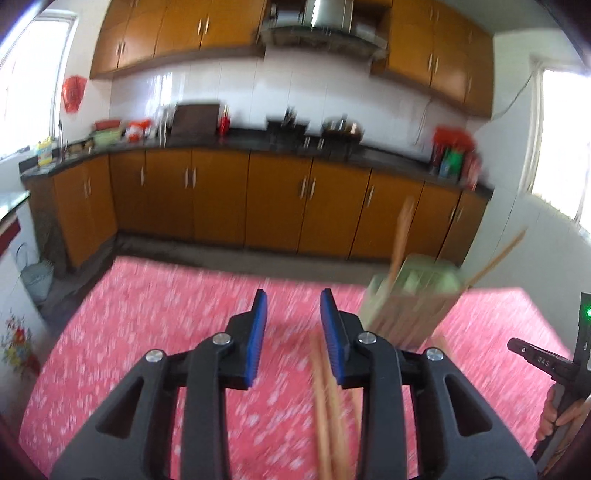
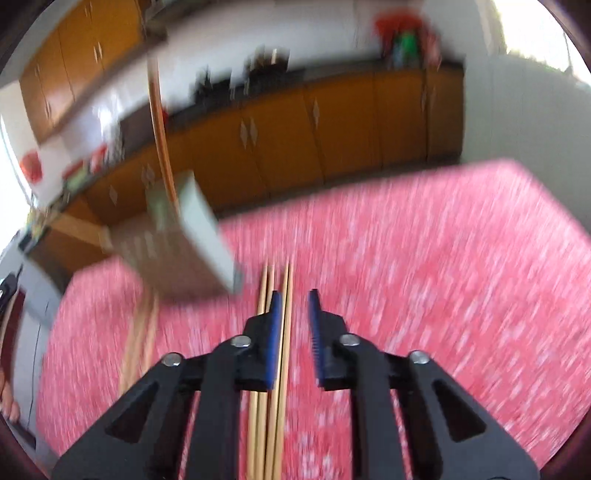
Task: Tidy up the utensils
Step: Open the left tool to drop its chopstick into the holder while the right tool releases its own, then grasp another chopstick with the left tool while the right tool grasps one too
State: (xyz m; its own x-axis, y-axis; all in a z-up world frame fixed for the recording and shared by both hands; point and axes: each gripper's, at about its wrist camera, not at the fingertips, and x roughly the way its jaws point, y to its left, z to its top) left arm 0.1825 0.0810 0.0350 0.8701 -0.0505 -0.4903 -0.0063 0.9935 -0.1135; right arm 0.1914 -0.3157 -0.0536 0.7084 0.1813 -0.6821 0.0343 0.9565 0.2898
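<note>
Pink patterned tablecloth (image 1: 166, 332) in front; orange base cabinets (image 1: 221, 199) w/ dark counter (image 1: 251, 138) behind, wall cabinets (image 1: 177, 29) above, range hood (image 1: 325, 26), bright windows (image 1: 561, 147) either side.

Grippers: two, left gripper (image 1: 291, 332), right gripper (image 2: 295, 332), each with two blue-padded fingers.
Utensil holder (image 1: 410, 299): one.
Chopsticks standing in holder (image 1: 400, 236): at least two; blur hides exact count.
Chopsticks lying on tablecloth (image 2: 275, 369): about four under right gripper.
Red tablecloth (image 1: 147, 332): one.
</note>
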